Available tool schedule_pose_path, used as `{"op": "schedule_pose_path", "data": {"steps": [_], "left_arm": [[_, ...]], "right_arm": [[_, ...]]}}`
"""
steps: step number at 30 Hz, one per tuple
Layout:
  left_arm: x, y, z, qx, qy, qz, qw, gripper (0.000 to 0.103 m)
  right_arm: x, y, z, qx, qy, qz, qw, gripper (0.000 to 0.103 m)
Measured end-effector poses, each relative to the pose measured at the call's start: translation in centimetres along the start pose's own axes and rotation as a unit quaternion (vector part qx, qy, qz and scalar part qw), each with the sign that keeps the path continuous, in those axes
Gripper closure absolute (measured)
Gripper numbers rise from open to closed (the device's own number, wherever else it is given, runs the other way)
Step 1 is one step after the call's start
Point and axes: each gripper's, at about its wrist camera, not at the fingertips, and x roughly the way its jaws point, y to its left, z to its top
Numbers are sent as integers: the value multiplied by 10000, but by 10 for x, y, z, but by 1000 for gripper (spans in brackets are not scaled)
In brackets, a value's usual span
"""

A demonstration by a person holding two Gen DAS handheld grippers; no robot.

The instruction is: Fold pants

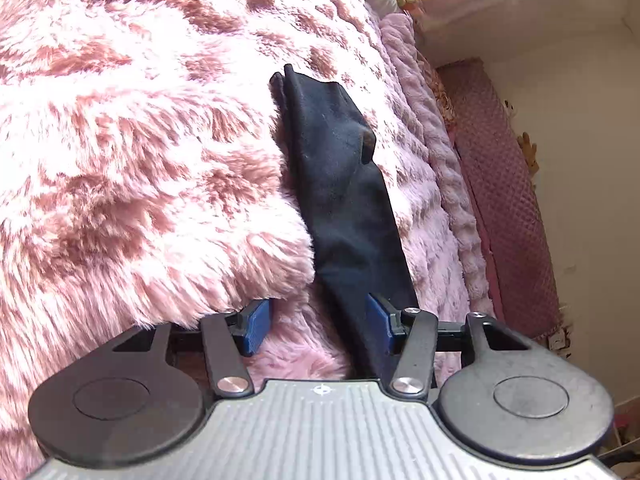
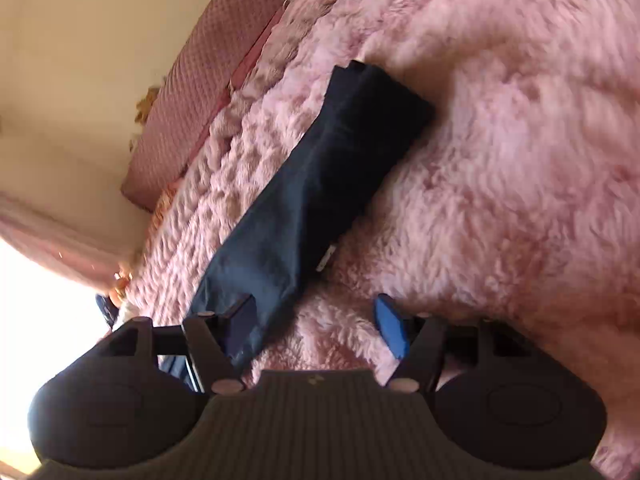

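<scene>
1. Lying lengthwise on the fluffy pink blanket (image 1: 140,140), the dark navy pants (image 1: 340,184) already form a long narrow strip, seemingly one leg over the other.
2. The left gripper (image 1: 320,320) has its blue pads spread apart; the near end of the strip runs between them, against the right-hand pad, with nothing pinched.
3. The right gripper (image 2: 316,328) is likewise spread wide, its left-hand pad at the edge of the pants' (image 2: 312,184) near end, which partly covers it, and only blanket under the other pad.
4. The fabric looks light, thin and limp, so it should sag and bunch if lifted from one spot, and it may cling to the deep pile.
5. I judge the best hold to be both corners of one end, pinching every layer, then carrying that end over to the far end.
</scene>
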Motion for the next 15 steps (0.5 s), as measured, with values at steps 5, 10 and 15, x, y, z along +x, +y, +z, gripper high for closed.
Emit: {"op": "schedule_pose_path", "data": {"steps": [5, 10, 15], "left_arm": [[45, 36, 25, -1075, 371, -1121, 9872, 43], [78, 49, 35, -1882, 281, -1643, 9679, 45], [88, 36, 42, -1759, 390, -1845, 9662, 50]], "right_arm": [[7, -18, 9, 619, -248, 248, 9975, 45], [14, -29, 5, 1044, -683, 646, 9901, 57], [17, -45, 0, 1577, -916, 1345, 9740, 59]]}}
